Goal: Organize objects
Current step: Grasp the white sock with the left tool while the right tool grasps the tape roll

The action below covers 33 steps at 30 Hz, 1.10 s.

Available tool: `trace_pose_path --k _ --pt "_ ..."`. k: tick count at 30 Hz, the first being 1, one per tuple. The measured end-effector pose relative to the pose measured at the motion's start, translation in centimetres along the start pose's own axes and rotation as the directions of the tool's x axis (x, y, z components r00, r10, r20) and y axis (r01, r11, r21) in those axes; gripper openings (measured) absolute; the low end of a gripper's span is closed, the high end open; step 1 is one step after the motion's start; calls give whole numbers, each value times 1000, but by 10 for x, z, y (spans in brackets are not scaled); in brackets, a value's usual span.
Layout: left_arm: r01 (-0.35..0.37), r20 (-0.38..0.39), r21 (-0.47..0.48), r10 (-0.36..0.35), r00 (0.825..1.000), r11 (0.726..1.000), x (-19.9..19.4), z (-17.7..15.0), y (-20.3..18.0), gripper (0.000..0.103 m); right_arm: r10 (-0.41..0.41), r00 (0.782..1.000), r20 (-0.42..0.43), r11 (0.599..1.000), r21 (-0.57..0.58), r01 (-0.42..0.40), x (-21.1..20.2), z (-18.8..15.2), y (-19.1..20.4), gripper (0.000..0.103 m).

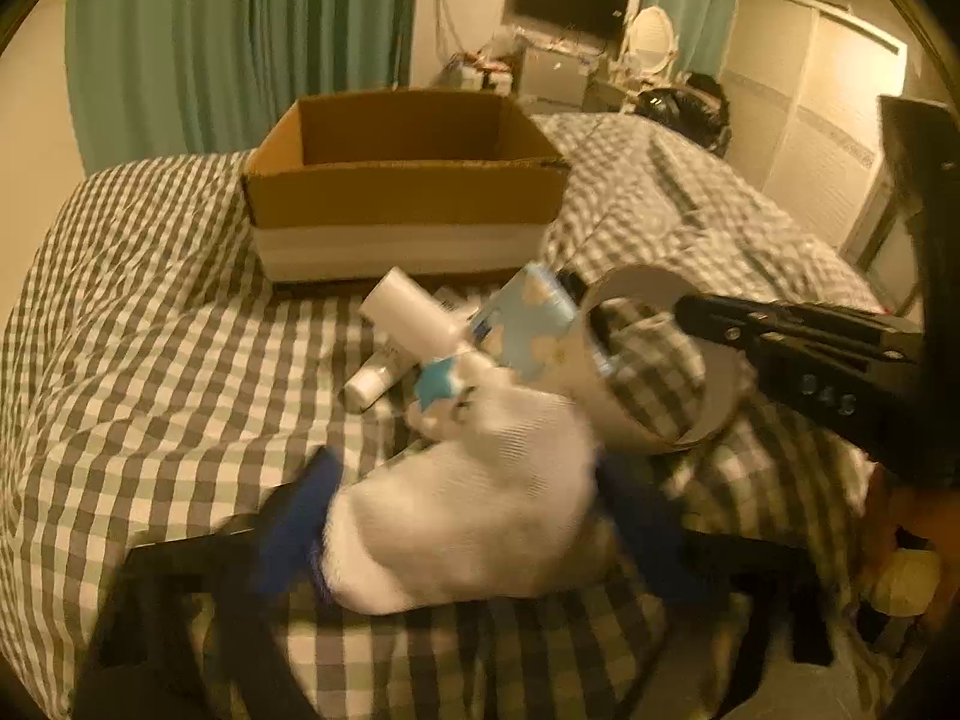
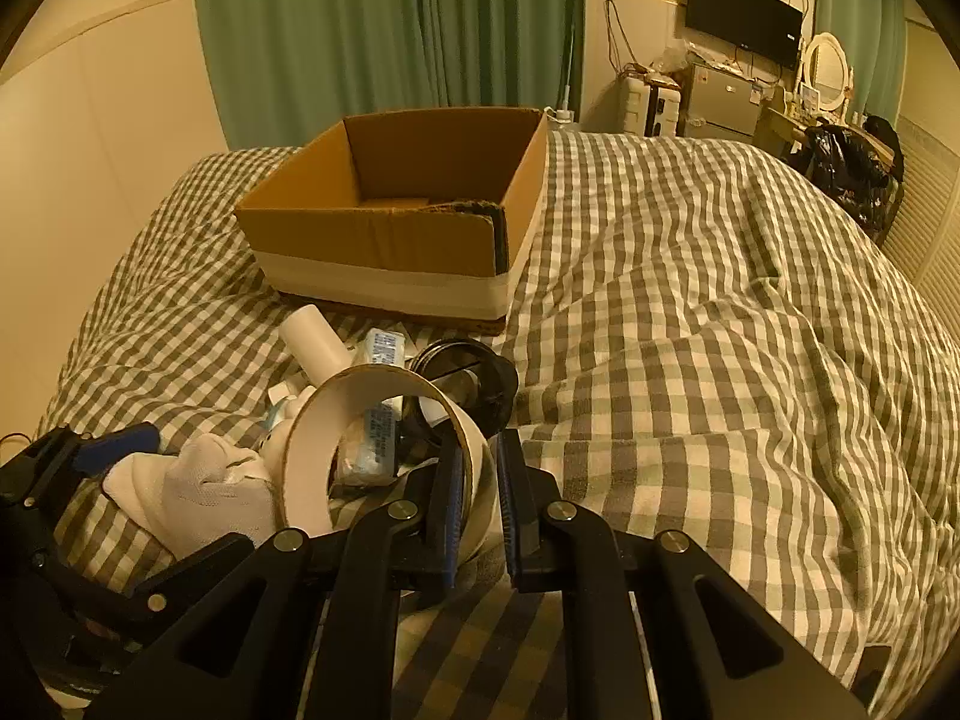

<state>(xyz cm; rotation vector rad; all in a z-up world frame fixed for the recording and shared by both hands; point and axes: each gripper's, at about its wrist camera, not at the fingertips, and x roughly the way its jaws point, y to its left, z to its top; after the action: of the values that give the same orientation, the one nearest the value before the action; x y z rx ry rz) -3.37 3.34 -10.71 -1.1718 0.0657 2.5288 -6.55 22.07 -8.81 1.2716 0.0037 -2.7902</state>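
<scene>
My left gripper (image 1: pixel 462 516) had its fingers clamped on the white sock (image 1: pixel 474 516). My right gripper (image 2: pixel 480 498) pinched the tape roll's (image 2: pixel 384 450) wall — both just above the checked bed (image 2: pixel 690 360), near the cardboard box (image 2: pixel 396 222).

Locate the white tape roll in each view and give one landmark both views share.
Left wrist: tape roll right of centre, pinched by the right gripper.
Right wrist: tape roll low centre-left, its wall between the fingers.
Shared landmark: cardboard box on the checked bed.

Cardboard box (image 2: pixel 390 222) on bed (image 2: pixel 720 360); tape roll (image 2: pixel 312 456), sock (image 2: pixel 198 492), tubes (image 2: pixel 315 342) clustered in front of it.
</scene>
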Motion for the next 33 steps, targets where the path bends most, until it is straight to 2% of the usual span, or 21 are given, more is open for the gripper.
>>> trace_pose_path --k 4,6,8,11,15,19,25,29,33 --pt "-4 24 41 3 1000 999 -8 2 -4 67 4 1000 17 1000 -6 -4 -5 1 1 11" --pt "-42 39 50 40 998 998 -13 5 -4 64 3 999 34 1000 -11 -3 -10 2 2 10" --pt "-77 60 50 74 995 996 -21 11 -3 62 8 999 52 1000 -17 -7 -15 5 3 10" --pt "-56 81 30 54 995 998 -32 20 5 60 21 997 77 999 -31 -18 -23 10 5 8" --pt "-90 122 46 83 989 995 -43 49 13 60 34 994 104 997 -67 -27 -32 28 8 8" --pt "-100 164 47 91 982 994 -49 86 26 60 28 990 139 994 -111 -12 -43 56 12 8" --pt "-127 171 19 122 978 992 -35 142 53 60 13 983 184 988 -155 16 -50 108 12 8" --pt "-155 177 16 150 973 988 -21 172 65 60 15 980 198 987 -160 17 -43 143 6 8" --pt "-154 172 14 149 974 988 2 200 79 60 17 980 196 986 -163 15 -22 179 2 8"
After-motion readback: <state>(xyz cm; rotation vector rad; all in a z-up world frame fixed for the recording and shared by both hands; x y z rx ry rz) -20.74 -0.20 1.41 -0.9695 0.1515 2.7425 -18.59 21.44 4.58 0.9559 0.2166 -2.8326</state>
